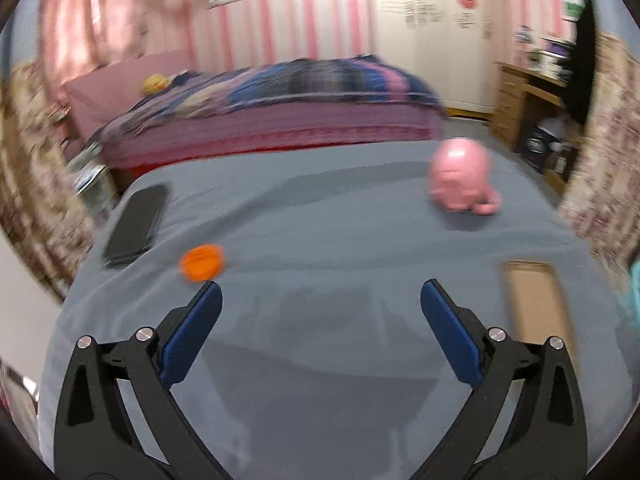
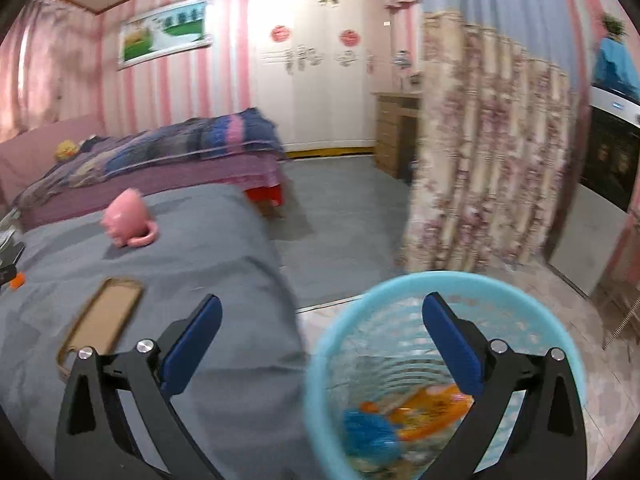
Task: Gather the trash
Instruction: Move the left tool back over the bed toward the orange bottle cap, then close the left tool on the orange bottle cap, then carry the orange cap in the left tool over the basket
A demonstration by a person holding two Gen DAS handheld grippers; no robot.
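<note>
nothing can be read in either view, as both are blurred by motion. the red round signs (image 2: 281, 33) and the dark marks under them on the white wardrobe (image 2: 312, 80) are too smeared to make out. the framed green picture (image 2: 166, 34) on the striped wall shows no legible writing either.
</note>
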